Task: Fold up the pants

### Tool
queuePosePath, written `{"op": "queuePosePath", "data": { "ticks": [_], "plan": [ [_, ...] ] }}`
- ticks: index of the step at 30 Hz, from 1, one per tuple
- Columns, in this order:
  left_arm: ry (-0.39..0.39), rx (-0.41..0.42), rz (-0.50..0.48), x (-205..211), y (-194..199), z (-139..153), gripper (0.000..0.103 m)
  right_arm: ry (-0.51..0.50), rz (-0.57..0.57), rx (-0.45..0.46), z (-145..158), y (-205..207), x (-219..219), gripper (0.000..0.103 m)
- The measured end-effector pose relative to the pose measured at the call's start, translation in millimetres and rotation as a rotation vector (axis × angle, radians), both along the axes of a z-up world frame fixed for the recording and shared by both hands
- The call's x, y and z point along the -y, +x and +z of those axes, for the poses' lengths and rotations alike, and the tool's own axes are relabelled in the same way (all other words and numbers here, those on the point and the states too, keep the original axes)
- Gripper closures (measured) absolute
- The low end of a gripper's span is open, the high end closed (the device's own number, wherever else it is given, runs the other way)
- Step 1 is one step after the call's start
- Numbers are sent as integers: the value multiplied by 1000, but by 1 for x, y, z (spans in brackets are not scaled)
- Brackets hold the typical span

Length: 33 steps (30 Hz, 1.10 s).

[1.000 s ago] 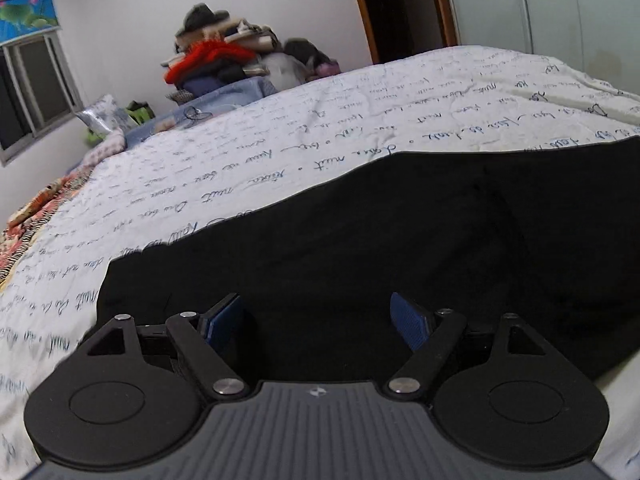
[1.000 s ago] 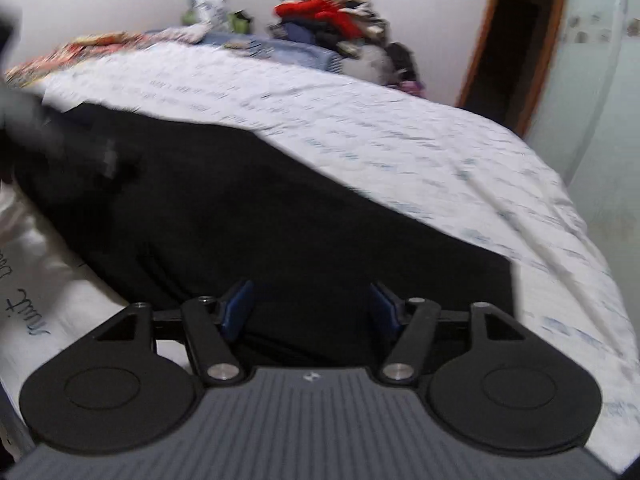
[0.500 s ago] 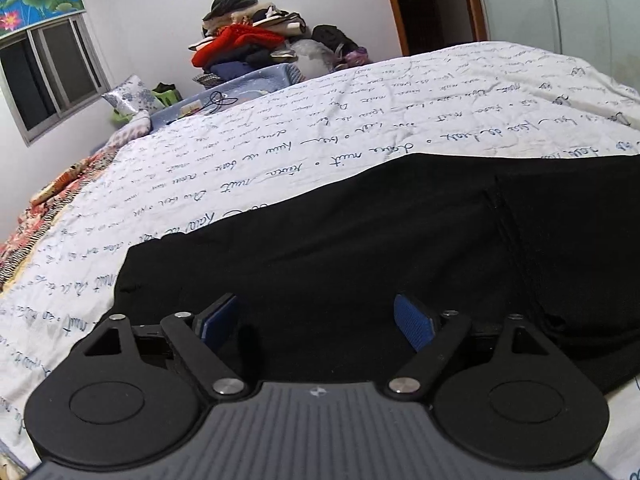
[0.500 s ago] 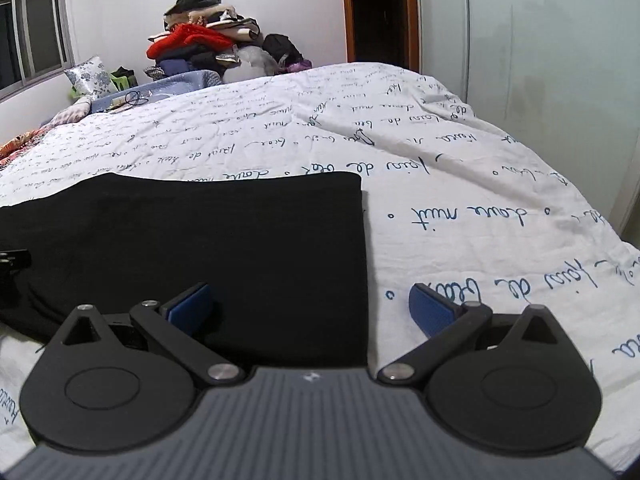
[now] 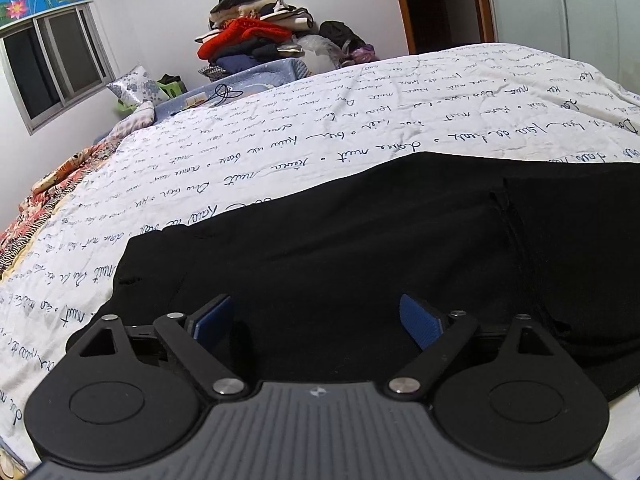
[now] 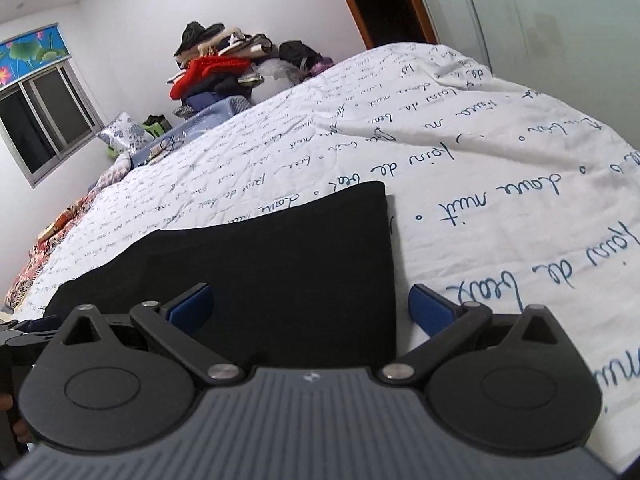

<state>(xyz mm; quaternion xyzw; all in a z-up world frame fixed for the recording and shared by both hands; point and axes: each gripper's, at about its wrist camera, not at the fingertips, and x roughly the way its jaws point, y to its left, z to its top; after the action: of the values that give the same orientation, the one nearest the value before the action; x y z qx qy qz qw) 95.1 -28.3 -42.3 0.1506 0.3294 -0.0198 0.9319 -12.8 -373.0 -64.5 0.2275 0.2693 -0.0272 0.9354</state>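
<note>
Black pants (image 5: 360,248) lie flat on a white bedspread with blue handwriting (image 5: 320,128). In the left wrist view my left gripper (image 5: 316,320) is open and empty just above the pants' left end. A folded layer with a seam (image 5: 508,216) shows to the right. In the right wrist view the pants (image 6: 280,248) end in a straight edge at the right. My right gripper (image 6: 310,306) is open and empty, straddling that right edge, its right finger (image 6: 430,312) over the bedspread (image 6: 500,160).
A pile of clothes (image 5: 256,36) sits at the far end of the bed, also in the right wrist view (image 6: 224,64). A window (image 5: 52,64) is at the left wall, a dark doorway (image 5: 436,0) at the back right. A patterned blanket (image 5: 32,208) lies at the left.
The right gripper swung right from over the middle of the pants to their right edge and opened wider. The left gripper lifted and tilted slightly; its jaws stayed open.
</note>
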Motion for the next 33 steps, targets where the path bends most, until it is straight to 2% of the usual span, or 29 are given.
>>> {"op": "queuePosePath", "data": {
  "ticks": [1, 5, 6, 8, 11, 17, 19, 20, 22, 24, 26, 28, 31, 33],
  "plan": [
    [0, 3, 1, 0, 0, -1, 10, -7, 13, -1, 0, 3, 0, 0],
    [-22, 27, 7, -4, -4, 4, 9, -43, 50, -30, -2, 18, -5, 11],
    [-37, 55, 0, -5, -9, 8, 9, -53, 43, -40, -2, 19, -6, 18],
    [-73, 104, -35, -3, -17, 19, 9, -73, 42, -57, -2, 19, -8, 28],
    [-160, 108, -149, 14, -16, 40, 9, -53, 77, -60, -2, 12, -5, 30],
    [-278, -88, -459, 100, 10, 51, 9, 114, 130, -26, -9, -3, 16, 32],
    [-338, -154, -535, 131, 16, 48, 9, 158, 116, -33, -11, -4, 25, 52],
    [-357, -189, -562, 147, 20, 46, 9, 166, 108, -38, -12, -5, 28, 58],
    [-386, -262, -598, 176, 28, 40, 9, 184, 94, -40, -16, -7, 35, 76],
    [-402, -356, -631, 202, 33, 34, 9, 184, 100, -39, -19, -9, 36, 80],
    [-396, -452, -655, 224, 39, 30, 9, 122, 112, -41, -17, -10, 28, 81],
    [-317, -483, -651, 244, 37, 27, 9, -5, 120, -49, -10, -10, 12, 81],
    [-153, -400, -636, 263, 23, 24, 9, -193, 138, -59, -3, -7, -10, 82],
    [-125, -332, -621, 264, 17, 21, 11, -271, 146, -60, -1, -7, -19, 84]
  ]
}}
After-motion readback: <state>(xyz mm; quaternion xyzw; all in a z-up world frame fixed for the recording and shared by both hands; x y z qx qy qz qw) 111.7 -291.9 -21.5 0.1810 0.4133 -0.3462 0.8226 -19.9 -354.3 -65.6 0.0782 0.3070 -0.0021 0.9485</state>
